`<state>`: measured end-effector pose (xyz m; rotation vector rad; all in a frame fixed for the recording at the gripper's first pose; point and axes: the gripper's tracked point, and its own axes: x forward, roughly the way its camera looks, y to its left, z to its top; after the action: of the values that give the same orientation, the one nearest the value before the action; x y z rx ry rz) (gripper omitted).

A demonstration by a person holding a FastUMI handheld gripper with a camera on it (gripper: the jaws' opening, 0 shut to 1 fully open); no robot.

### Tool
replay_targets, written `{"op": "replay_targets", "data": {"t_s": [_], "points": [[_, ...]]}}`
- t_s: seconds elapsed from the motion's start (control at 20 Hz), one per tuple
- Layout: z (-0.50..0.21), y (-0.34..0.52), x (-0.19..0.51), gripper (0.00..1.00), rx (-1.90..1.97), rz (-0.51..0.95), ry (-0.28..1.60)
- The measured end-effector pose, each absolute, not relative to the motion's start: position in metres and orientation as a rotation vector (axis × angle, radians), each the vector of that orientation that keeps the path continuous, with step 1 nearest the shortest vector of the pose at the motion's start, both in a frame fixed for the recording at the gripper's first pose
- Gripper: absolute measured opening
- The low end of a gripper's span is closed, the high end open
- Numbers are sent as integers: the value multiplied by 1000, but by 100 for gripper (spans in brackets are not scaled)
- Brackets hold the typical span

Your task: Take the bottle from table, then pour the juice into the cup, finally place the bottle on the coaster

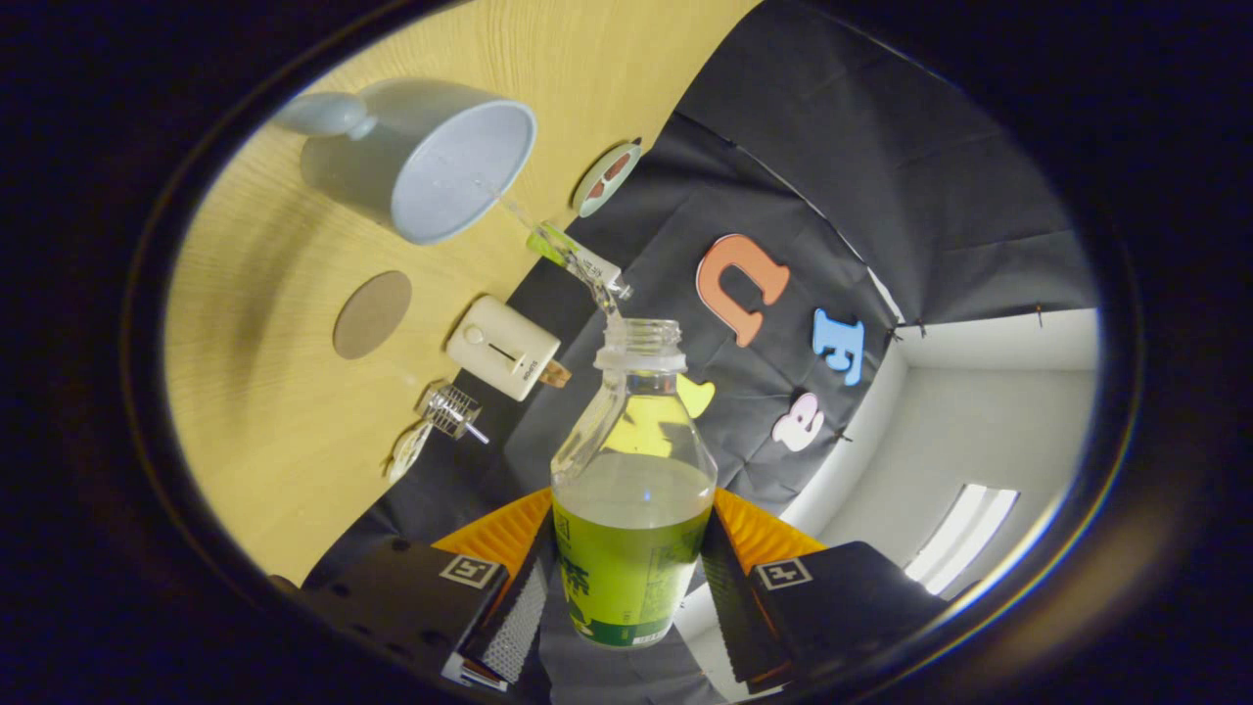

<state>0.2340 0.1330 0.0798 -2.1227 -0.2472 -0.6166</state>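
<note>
Bottle [631,470] clamped between gripper [626,578] fingers, neck toward cup [431,157]

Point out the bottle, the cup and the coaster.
bottle [634,470]: gripper view, clear shoulder above the label, between the fingers.
cup [460,171]: gripper view, inner wall near the rim.
coaster [372,314]: gripper view, middle of the flat disc.

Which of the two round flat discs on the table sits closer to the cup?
The coloured disc beside the cup rim is closer. The plain brown coaster lies further off, near the white box. The gripper holds the tilted bottle.
</note>
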Motion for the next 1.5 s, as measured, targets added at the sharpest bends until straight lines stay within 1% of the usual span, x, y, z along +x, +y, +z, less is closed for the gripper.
{"op": "replay_targets", "data": {"t_s": [0.15,0.35,0.45,0.75,1.05,1.15,1.5], "points": [[83,140,232,80,-2143,-629,-268],[79,139,230,80,-2205,-640,-236],[79,141,228,80,-2243,-648,-250],[73,141,225,80,-2240,-654,-248],[72,149,221,80,-2276,-656,-284],[74,146,221,80,-2283,-678,-266],[65,149,222,80,-2218,-639,-291]]}}
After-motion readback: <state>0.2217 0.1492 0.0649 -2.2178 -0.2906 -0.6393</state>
